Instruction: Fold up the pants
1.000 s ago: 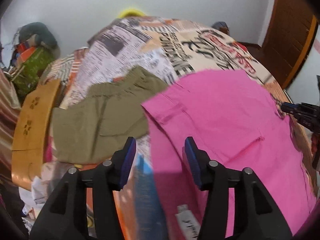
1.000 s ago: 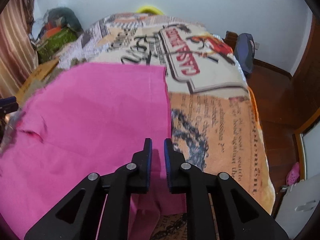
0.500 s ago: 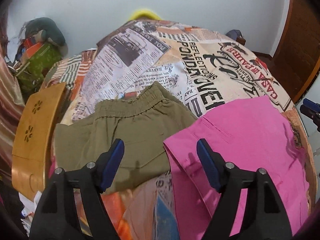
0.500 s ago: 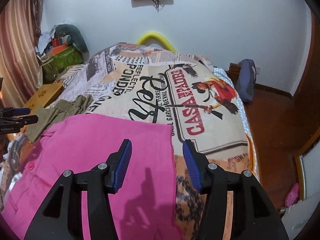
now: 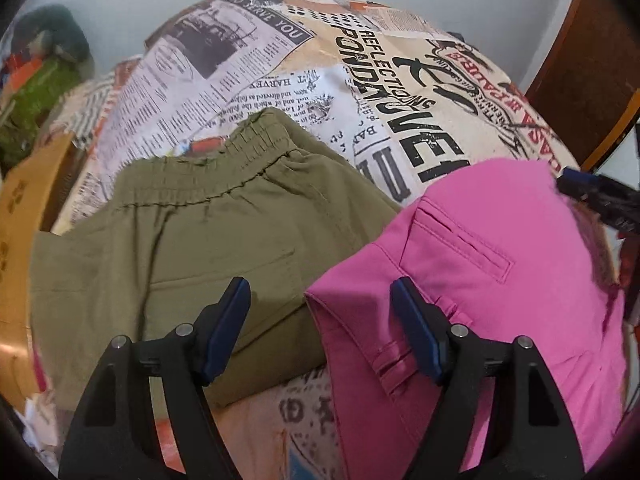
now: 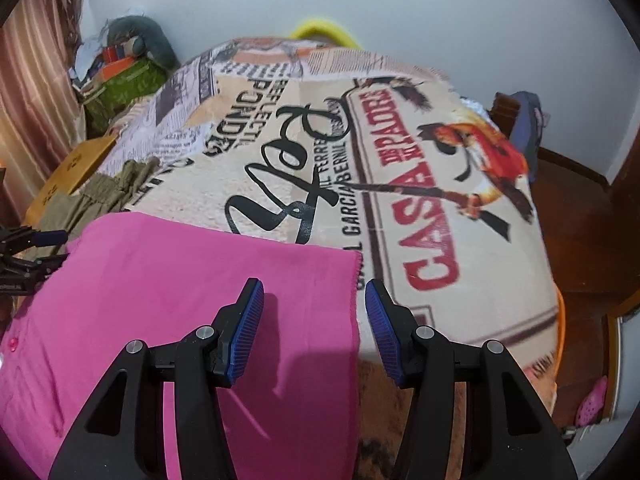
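Note:
Pink pants (image 5: 480, 264) lie flat on the printed bedspread (image 5: 320, 80), waistband end toward the left wrist view, hem end in the right wrist view (image 6: 180, 280). My left gripper (image 5: 320, 320) is open and empty, hovering above the pink waistband corner and the edge of the olive pants (image 5: 180, 240). My right gripper (image 6: 314, 320) is open and empty above the pink hem's right edge. Each gripper shows at the other view's side: the right one (image 5: 600, 200), the left one (image 6: 28, 256).
Folded olive pants lie left of the pink ones, also seen in the right wrist view (image 6: 92, 200). A wooden board (image 5: 16, 240) borders the bed's left side. Clutter (image 6: 120, 68) is piled by the wall. The bedspread (image 6: 440, 200) ends at wooden floor (image 6: 580, 240) on the right.
My right gripper opened and let go of the pink hem. Both grippers rose and drew back from the pink pants. The left jaws opened wider and the left gripper shifted toward the olive pants.

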